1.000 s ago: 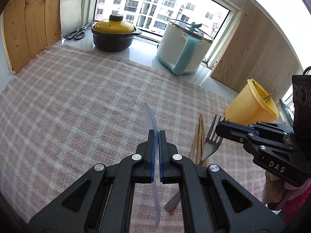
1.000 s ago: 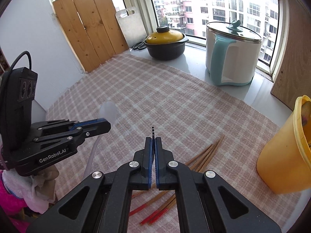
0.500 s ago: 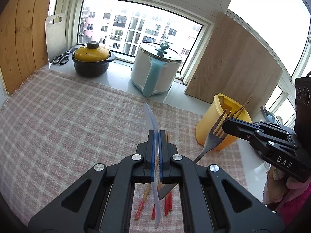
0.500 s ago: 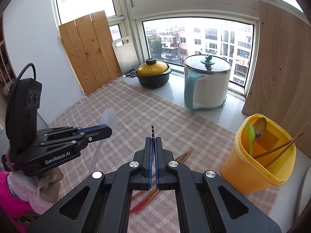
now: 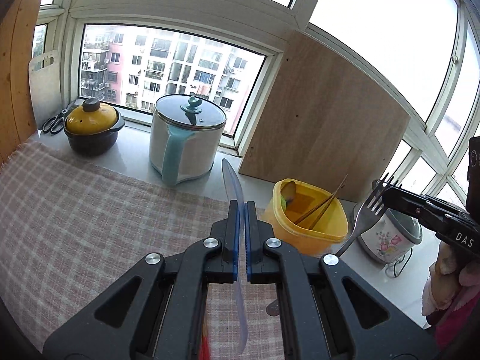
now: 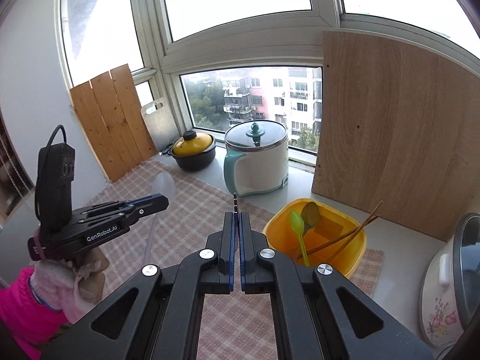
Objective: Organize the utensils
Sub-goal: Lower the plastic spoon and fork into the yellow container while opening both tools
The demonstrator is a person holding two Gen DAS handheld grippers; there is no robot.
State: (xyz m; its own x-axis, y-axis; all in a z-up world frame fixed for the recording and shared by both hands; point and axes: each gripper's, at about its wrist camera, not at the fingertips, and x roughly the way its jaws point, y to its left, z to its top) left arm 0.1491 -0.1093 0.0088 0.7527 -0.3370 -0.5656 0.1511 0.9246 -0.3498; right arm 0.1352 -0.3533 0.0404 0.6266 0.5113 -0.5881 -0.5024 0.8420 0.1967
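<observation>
My left gripper (image 5: 241, 210) is shut on a clear plastic spoon (image 5: 231, 180), held high above the checked cloth; from the right wrist view the spoon's bowl (image 6: 163, 184) sticks out past that gripper (image 6: 163, 201). My right gripper (image 6: 236, 220) is shut on a metal fork, whose tines (image 5: 378, 193) show in the left wrist view, lifted to the right of the yellow holder (image 5: 309, 219). The yellow holder (image 6: 318, 234) holds a green spoon (image 6: 298, 225), a dark spoon and two chopsticks (image 6: 345, 237).
A white and teal pot (image 5: 186, 144), a black pot with yellow lid (image 5: 91, 129) and scissors (image 5: 55, 120) stand on the sill. A wooden board (image 5: 324, 120) leans behind the holder. A floral cooker (image 5: 390, 237) stands at the right. Red-tipped chopsticks (image 5: 205, 345) lie on the cloth.
Both grippers have risen and moved toward the yellow holder with the spoon and the fork. The fork has come off the cloth, to the holder's right.
</observation>
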